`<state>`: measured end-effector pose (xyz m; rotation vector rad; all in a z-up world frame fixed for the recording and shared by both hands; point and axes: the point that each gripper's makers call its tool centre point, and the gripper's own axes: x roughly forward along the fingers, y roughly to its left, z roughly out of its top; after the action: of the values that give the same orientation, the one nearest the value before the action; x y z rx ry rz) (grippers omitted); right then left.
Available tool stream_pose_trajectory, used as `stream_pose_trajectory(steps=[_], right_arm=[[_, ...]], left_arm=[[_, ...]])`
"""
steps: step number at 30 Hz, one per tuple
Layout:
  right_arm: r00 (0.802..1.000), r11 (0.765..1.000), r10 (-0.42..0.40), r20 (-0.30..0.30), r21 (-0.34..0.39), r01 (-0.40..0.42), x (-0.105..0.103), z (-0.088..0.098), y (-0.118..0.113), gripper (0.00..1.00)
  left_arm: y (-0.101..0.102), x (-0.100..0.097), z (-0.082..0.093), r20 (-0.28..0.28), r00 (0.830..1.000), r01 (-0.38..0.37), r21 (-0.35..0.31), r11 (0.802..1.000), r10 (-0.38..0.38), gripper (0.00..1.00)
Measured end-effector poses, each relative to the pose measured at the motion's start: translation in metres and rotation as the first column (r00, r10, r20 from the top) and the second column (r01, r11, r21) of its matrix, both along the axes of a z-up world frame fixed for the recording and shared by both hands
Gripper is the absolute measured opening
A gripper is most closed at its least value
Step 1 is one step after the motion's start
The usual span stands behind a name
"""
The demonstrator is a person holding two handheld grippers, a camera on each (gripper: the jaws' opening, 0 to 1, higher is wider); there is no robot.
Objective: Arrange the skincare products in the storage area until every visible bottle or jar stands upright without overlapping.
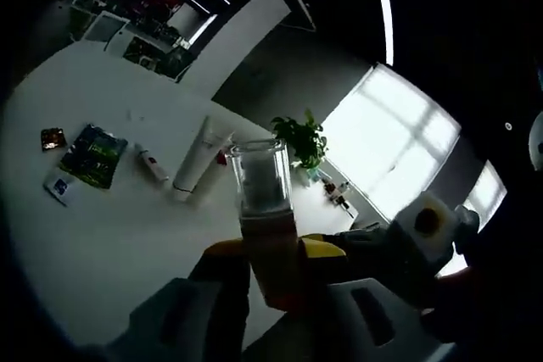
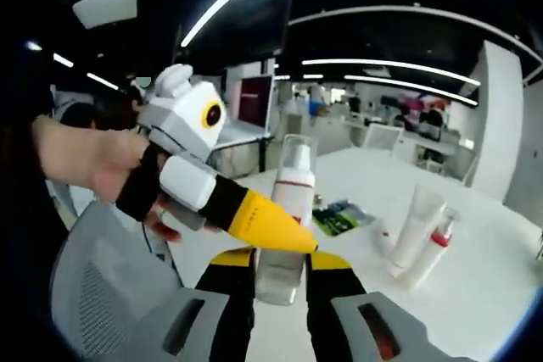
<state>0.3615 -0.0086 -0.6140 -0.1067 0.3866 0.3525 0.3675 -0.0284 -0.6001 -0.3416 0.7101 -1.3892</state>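
A pump bottle with a clear cap is held up above the white table, and both grippers meet on it. My left gripper is shut on its amber lower body. In the right gripper view the same bottle stands between the yellow-tipped jaws of my right gripper, shut on its base, while the left gripper reaches in from the left with one yellow jaw across the bottle's front. A white tube and a small red-capped bottle lie flat on the table.
A green packet, a small dark packet and a white card lie on the table's left part. A potted plant stands beyond it. The right gripper enters from the right. A grey chair stands below a hand.
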Motion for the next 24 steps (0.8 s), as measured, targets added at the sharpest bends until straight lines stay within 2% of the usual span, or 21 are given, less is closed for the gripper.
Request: stream_pose_trajectory(steps=[2, 5, 7, 8, 10, 11, 13, 14, 17, 19, 22, 24], right_arm=[[0.999, 1.0, 0.029, -0.036, 0.012, -0.029, -0.006, -0.005, 0.002, 0.17], [0.998, 0.999, 0.041, -0.05, 0.018, -0.04, -0.013, -0.004, -0.006, 0.24], [0.996, 0.997, 0.065, -0.062, 0.039, -0.062, -0.02, -0.003, -0.01, 0.23], [0.995, 0.997, 0.071, -0.067, 0.046, -0.068, -0.022, -0.002, -0.012, 0.24], [0.982, 0.985, 0.165, -0.093, 0.069, -0.159, -0.032, -0.003, -0.006, 0.22], [0.984, 0.987, 0.155, -0.092, 0.065, -0.149, -0.032, -0.002, -0.013, 0.22], [0.968, 0.975, 0.217, -0.122, 0.079, -0.209, -0.041, -0.003, -0.01, 0.23], [0.971, 0.977, 0.208, -0.117, 0.067, -0.201, -0.04, 0.0, -0.016, 0.24], [0.962, 0.971, 0.238, -0.134, 0.067, -0.231, -0.042, 0.005, -0.021, 0.26], [0.953, 0.963, 0.268, -0.141, 0.053, -0.263, -0.043, 0.009, -0.023, 0.27], [0.927, 0.942, 0.335, -0.168, 0.033, -0.335, -0.042, 0.013, -0.023, 0.25], [0.916, 0.928, 0.367, -0.163, -0.006, -0.373, -0.039, 0.016, -0.023, 0.25]], left_arm=[[-0.001, -0.001, 0.001, 0.042, 0.999, 0.027, 0.013, 1.0, -0.027, 0.16], [0.0, -0.002, 0.003, 0.084, 0.994, 0.065, 0.028, 0.997, -0.067, 0.16], [0.001, -0.003, 0.002, 0.108, 0.99, 0.089, 0.042, 0.995, -0.093, 0.15], [0.002, -0.003, 0.001, 0.138, 0.983, 0.112, 0.059, 0.992, -0.119, 0.15], [0.003, -0.006, 0.0, 0.181, 0.969, 0.157, 0.085, 0.984, -0.17, 0.15], [0.004, -0.007, -0.001, 0.195, 0.963, 0.172, 0.093, 0.981, -0.187, 0.15], [0.006, -0.009, -0.003, 0.244, 0.941, 0.21, 0.12, 0.97, -0.234, 0.15], [0.006, -0.01, -0.004, 0.267, 0.929, 0.23, 0.128, 0.965, -0.256, 0.15], [0.007, -0.013, -0.004, 0.292, 0.913, 0.257, 0.132, 0.957, -0.285, 0.15], [0.008, -0.017, -0.006, 0.325, 0.89, 0.288, 0.145, 0.947, -0.32, 0.15], [0.009, -0.022, -0.01, 0.352, 0.861, 0.322, 0.18, 0.929, -0.367, 0.15], [0.009, -0.024, -0.011, 0.379, 0.84, 0.338, 0.192, 0.921, -0.388, 0.15]])
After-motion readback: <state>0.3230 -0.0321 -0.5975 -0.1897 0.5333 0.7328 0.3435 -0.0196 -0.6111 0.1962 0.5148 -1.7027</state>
